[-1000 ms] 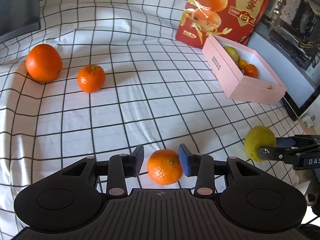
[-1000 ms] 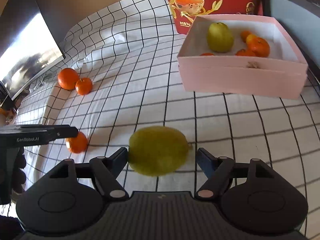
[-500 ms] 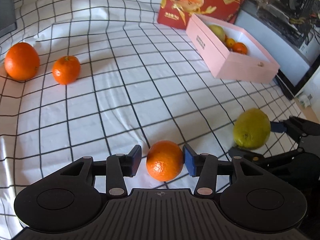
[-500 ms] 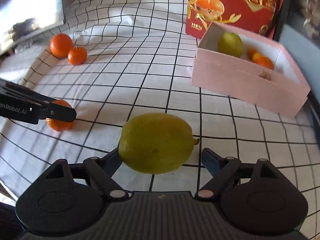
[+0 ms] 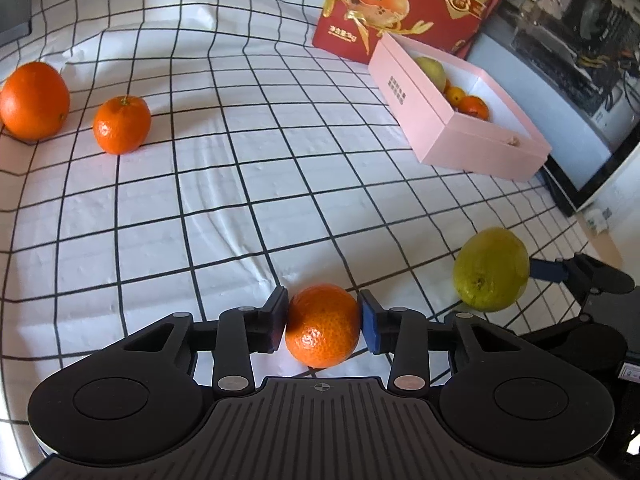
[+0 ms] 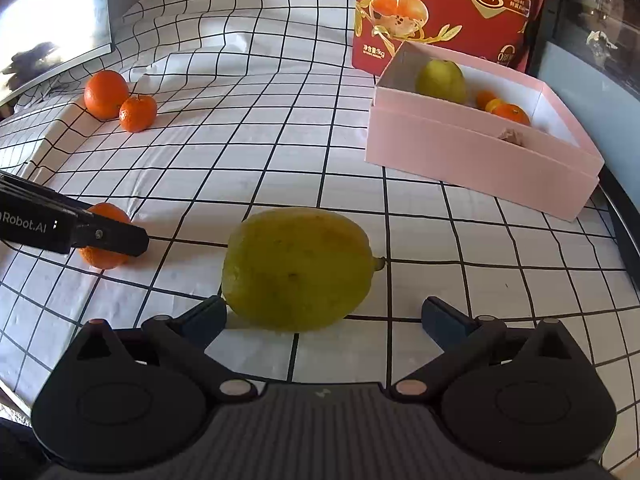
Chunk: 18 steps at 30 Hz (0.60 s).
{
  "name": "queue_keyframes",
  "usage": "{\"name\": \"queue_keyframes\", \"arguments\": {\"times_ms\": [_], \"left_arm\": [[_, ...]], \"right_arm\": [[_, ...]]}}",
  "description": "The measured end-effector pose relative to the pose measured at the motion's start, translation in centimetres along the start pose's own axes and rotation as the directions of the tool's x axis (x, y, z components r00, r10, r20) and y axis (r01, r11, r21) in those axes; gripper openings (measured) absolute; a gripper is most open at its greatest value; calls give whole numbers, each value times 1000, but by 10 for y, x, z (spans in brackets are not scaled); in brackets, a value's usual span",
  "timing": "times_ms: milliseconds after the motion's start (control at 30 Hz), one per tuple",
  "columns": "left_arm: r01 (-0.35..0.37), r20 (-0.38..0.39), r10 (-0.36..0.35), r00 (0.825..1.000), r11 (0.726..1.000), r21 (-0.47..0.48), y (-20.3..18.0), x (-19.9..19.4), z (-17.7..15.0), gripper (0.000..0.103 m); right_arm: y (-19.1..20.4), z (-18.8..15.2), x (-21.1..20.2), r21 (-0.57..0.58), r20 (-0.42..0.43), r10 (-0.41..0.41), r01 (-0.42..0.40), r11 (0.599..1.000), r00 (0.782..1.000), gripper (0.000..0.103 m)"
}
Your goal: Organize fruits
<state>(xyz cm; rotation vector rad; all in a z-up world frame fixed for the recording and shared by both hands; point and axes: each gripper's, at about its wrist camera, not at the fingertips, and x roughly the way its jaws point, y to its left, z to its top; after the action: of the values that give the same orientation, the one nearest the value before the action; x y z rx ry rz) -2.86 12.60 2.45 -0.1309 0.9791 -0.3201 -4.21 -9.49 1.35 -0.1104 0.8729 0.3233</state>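
Orange peel, soft and slippery: my left gripper (image 5: 322, 322) is closing on the mandarin (image 5: 322, 326), pads at its widest sides. My right gripper (image 6: 322, 318) is opening, spread around the lemon (image 6: 298, 268), unpinched.

left wrist view: low, close over checked cloth (image 5: 240, 208), looking forward and down past own fingers; right wrist view: same tilt, from the right side; shared: pink box (image 5: 448, 136) (image 6: 472, 156), red carton (image 5: 404, 4) (image 6: 452, 12), both far oranges, each other's gripper
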Motion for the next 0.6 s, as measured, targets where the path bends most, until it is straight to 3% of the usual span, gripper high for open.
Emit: {"name": "queue_keyframes", "arguments": {"times_ms": [167,267,400,600], "left_arm": [[11,12,-11,1000,1000,-9,3,-1,-2,42],[1,17,-1,1000,1000,7,0,-1,-4,42],[-21,20,21,1000,999,37,-5,0,-5,42],[-10,24,10,1000,1000,0,-2,-1,-5,42]], "right_arm": [[-4,5,1,-17,-34,28,-29,999,999,102],[-8,10,-1,31,-28,40,-39,999,999,95],[-3,14,1,2,-22,38,-38,999,999,89],[2,19,3,-19,-9,54,-54,998,998,78]]}}
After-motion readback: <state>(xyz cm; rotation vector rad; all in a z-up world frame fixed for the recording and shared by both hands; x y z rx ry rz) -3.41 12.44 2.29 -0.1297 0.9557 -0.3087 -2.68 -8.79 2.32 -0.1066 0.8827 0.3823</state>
